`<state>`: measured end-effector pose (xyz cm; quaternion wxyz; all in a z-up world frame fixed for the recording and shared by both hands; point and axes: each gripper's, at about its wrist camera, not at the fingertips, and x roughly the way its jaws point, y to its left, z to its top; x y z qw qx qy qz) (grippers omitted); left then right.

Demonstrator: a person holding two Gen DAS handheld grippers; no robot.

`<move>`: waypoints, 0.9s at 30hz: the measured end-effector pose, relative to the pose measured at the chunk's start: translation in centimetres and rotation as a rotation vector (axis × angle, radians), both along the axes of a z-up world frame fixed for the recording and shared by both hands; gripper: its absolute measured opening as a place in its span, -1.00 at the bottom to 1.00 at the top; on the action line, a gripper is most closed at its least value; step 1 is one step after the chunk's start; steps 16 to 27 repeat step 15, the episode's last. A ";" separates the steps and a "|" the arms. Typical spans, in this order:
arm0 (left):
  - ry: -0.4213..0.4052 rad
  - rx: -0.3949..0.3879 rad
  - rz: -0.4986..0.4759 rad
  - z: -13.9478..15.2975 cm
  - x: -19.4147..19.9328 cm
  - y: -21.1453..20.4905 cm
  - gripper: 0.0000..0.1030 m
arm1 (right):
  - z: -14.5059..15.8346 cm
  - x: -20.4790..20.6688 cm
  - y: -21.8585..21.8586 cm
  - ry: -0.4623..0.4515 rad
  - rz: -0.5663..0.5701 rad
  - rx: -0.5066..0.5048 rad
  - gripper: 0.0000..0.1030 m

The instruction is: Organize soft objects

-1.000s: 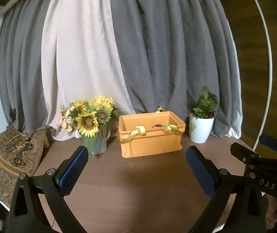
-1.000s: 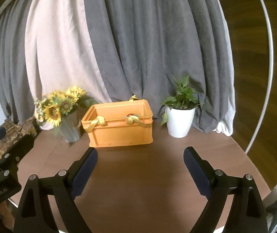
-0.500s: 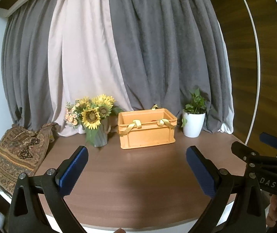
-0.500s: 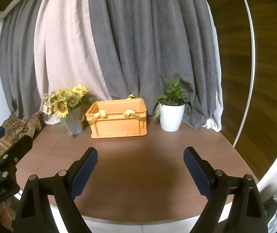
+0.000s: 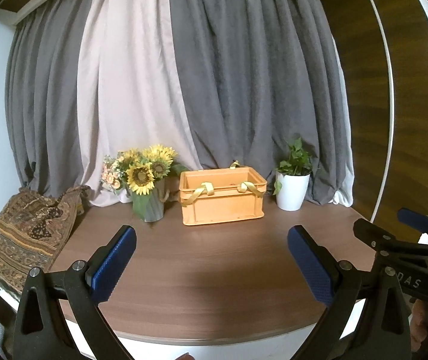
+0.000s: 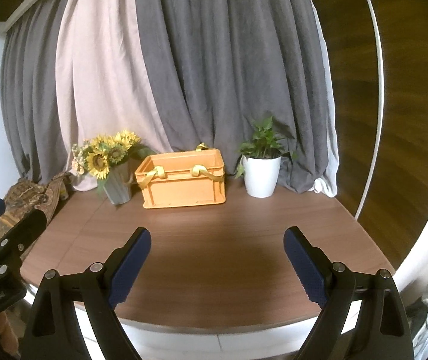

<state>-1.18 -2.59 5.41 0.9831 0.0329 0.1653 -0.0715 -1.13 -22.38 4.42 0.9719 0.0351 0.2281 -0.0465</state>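
An orange plastic crate (image 5: pixel 221 202) (image 6: pixel 184 181) stands at the back of the round wooden table (image 5: pixel 214 270) (image 6: pixel 214 249). Yellow ribbon straps (image 5: pixel 202 190) (image 6: pixel 154 175) hang over its front rim; what lies inside is hidden. My left gripper (image 5: pixel 211 240) hovers over the table's near edge, open, with nothing between its blue pads (image 5: pixel 113 265). My right gripper (image 6: pixel 217 241) hangs beside it, also open and empty. Each gripper shows at the edge of the other's view.
A grey vase of sunflowers (image 5: pixel 146 186) (image 6: pixel 112 168) stands left of the crate, a white potted plant (image 5: pixel 292 184) (image 6: pixel 262 168) to its right. A patterned brown cloth bag (image 5: pixel 25 231) (image 6: pixel 31 195) lies at the table's left edge. Grey and pale curtains hang behind.
Both grippers have drawn back from the crate, which now looks smaller and farther off; the table's near edge has come into view. Both stay open.
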 end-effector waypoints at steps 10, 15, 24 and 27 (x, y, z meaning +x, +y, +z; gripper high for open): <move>-0.003 0.011 -0.004 0.0 -0.4 -0.1 1.00 | -0.1 -0.6 -0.1 0.007 0.005 0.015 0.77; 0.002 0.003 -0.007 0.0 -0.5 0.0 1.00 | -0.1 -0.6 -0.1 0.007 0.003 0.012 0.77; 0.002 0.003 -0.007 0.0 -0.5 0.0 1.00 | -0.1 -0.6 -0.1 0.007 0.003 0.012 0.77; 0.002 0.003 -0.007 0.0 -0.5 0.0 1.00 | -0.1 -0.6 -0.1 0.007 0.003 0.012 0.77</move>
